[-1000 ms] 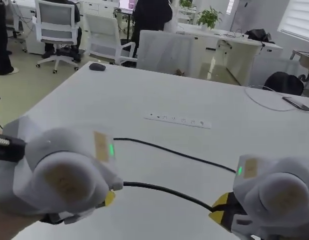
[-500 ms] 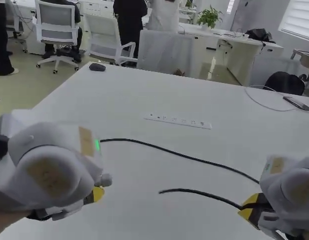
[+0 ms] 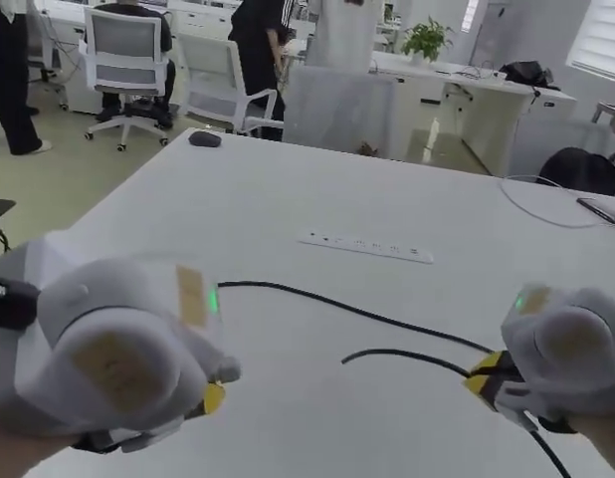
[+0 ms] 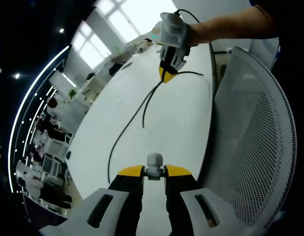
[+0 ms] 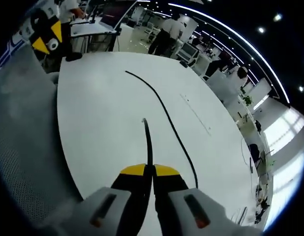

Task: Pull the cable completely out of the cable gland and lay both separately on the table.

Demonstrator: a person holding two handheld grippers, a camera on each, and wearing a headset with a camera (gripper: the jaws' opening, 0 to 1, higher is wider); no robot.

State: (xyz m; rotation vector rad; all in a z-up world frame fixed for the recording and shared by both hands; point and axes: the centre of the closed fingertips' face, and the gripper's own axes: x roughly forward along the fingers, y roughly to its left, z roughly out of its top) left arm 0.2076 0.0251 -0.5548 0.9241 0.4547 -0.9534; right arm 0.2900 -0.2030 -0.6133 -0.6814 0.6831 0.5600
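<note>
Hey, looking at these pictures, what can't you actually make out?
Head view: the left gripper's body hides most of the cable gland.
Head view: the cable leaves the bottom edge past the right gripper, its length unknown.
Head view: the power strip's sockets are too small to count.

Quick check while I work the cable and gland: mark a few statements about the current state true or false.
1. The cable is fully out of the cable gland. True.
2. The left tongs are empty. False: they clamp the cable gland.
3. The right tongs are shut on the cable. True.
4. Both parts lie released on the table. False: each is held in tongs.
</note>
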